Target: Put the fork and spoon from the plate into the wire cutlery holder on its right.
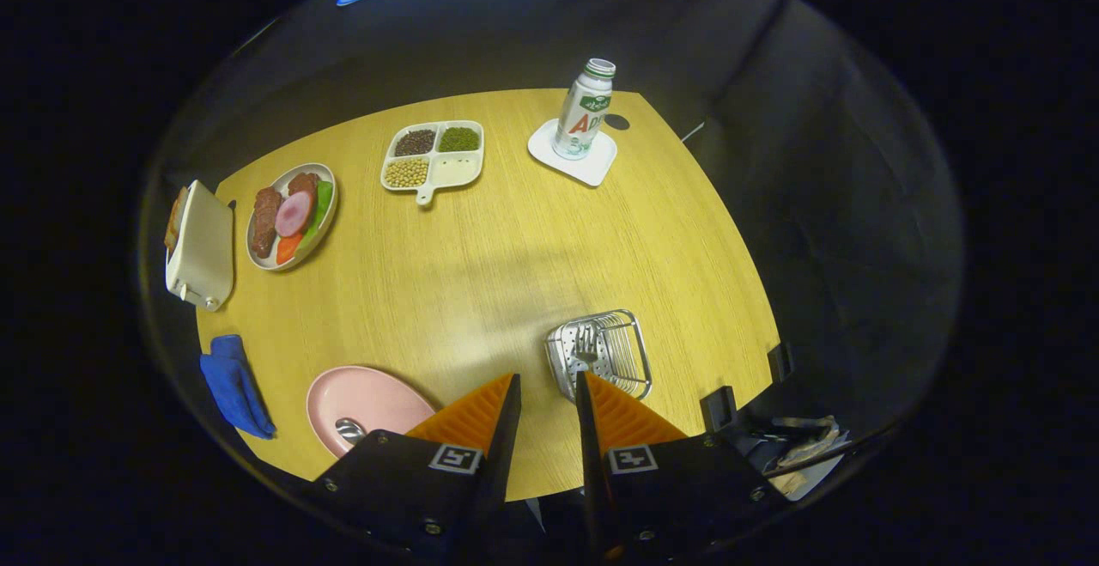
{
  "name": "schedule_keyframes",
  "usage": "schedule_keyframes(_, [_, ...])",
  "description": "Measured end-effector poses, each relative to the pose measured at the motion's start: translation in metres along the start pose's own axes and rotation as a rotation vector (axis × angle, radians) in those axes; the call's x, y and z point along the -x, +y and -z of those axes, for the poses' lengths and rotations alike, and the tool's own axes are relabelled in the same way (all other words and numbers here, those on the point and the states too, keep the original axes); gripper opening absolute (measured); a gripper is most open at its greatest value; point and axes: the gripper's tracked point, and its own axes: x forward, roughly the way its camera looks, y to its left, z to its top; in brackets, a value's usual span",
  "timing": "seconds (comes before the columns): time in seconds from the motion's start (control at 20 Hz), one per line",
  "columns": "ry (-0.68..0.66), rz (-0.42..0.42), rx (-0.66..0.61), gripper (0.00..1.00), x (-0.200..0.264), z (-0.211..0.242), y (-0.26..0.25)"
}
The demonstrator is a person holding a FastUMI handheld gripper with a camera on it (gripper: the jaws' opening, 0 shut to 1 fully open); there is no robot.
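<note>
The fork (587, 344) lies in the wire cutlery holder (601, 354), tines pointing away from the hand-held gripper (548, 386), whose fingers stand spread and empty. On the pink plate (365, 403), the spoon (349, 429) shows its bowl; a finger hides its handle.

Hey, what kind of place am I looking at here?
Likely a staged dining setup in a recording booth: a round wooden table holding a plate of sliced meat and vegetables, a pink plate and a wire cutlery holder. The gripper hovers open.
</note>
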Motion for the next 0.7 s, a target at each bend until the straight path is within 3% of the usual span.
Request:
schedule_keyframes(0.3, [0.003, -0.063, 0.153, 0.39, 0.007, 0.032, 0.084])
schedule_keyframes(0.7, [0.080, -0.130, 0.340, 0.39, 0.002, 0.118, 0.171])
